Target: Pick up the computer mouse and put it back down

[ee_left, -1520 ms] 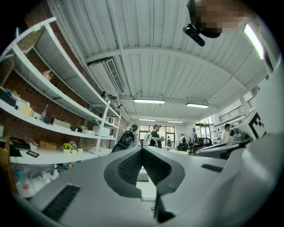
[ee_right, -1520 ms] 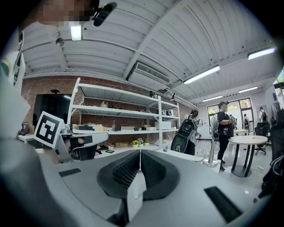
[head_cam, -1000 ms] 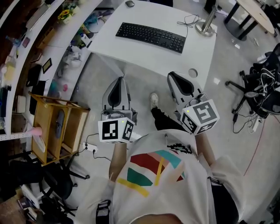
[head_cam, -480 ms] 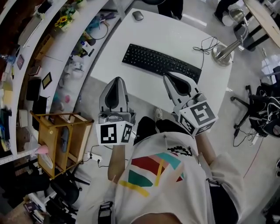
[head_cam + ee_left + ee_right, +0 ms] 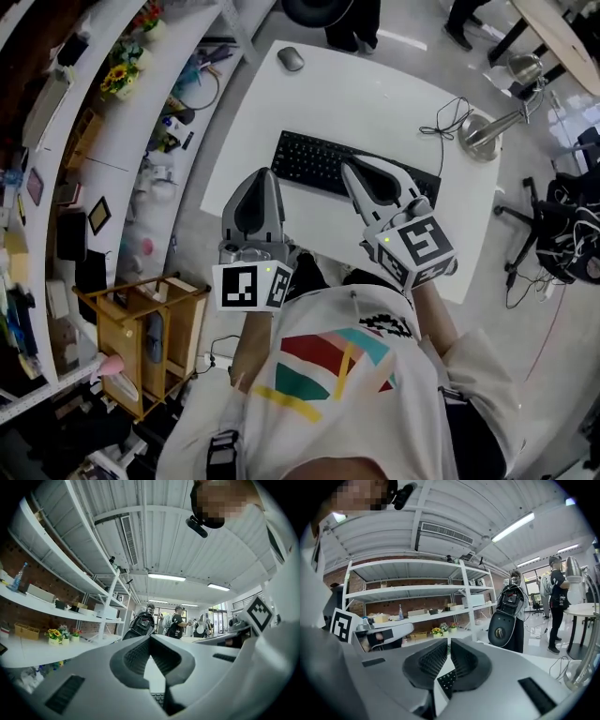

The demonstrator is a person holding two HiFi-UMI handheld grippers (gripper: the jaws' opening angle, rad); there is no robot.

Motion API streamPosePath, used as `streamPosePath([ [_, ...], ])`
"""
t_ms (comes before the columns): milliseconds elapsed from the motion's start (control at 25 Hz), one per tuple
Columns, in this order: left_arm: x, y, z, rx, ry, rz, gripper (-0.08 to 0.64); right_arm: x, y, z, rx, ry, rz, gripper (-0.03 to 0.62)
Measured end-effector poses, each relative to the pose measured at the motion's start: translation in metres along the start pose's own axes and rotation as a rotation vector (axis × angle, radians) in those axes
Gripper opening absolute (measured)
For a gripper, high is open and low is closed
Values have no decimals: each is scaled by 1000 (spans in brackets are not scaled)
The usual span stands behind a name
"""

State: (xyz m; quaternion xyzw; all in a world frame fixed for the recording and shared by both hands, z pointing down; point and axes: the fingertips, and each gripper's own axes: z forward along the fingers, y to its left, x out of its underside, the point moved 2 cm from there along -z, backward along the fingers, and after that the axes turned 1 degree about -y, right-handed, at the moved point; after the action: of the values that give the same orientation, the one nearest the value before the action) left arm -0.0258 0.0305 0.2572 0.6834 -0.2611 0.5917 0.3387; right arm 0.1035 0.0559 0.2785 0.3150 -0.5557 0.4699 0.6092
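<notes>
mouse spot: the computer mouse [image 5: 291, 58] sits way up by the far left corner of the white desk [image 5: 375, 94], alone, past the keyboard [image 5: 319, 161]

left gripper: the left gripper [image 5: 262, 178] has its jaws pressed together at the tips with nothing in them, and it hangs at the desk's near left edge

right gripper: the right gripper [image 5: 349, 169] is also pinched shut and empty, with its tips over the keyboard

the bit that matters: the mouse is straight ahead and well apart from both. It's a touch right of the left one's line and off to the left of the right one's

who's closer: honestly about a tie. I'd give it to the left, since there's no keyboard to cross

mouse axis: looks slanted, roughly along the desk's far edge, but it's too small to swear by

before grabbing: whichever goes in needs to spread its jaws first
</notes>
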Motion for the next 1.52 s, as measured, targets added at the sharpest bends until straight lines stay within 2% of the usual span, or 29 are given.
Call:
streamPosePath([
  [200,-3,26,35,21,11,-4,44,-12,-18,35,41,-1,11,14],
  [360,0,45,59,28,22,-11,44,-10,-30,70,51,45,15,14],
  [640,19,90,110,29,64,-19,44,-11,-69,167,79,83,-52,17],
  [680,24,97,118,31,74,-24,44,-10,-77,185,84,88,-65,71],
  [720,30,105,127,35,85,-30,44,-8,-86,204,85,92,-73,158],
  [800,46,120,144,40,113,-48,44,-3,-105,246,89,109,-71,254],
  [920,70,142,168,37,150,-79,44,15,-141,312,111,171,-48,319],
  [1080,95,176,192,2,177,-115,44,55,-184,393,143,313,-37,327],
  [1240,119,205,202,-45,206,-147,44,92,-218,442,179,441,-36,327],
  [1520,158,247,213,-87,265,-141,44,131,-246,482,229,535,-3,325],
])
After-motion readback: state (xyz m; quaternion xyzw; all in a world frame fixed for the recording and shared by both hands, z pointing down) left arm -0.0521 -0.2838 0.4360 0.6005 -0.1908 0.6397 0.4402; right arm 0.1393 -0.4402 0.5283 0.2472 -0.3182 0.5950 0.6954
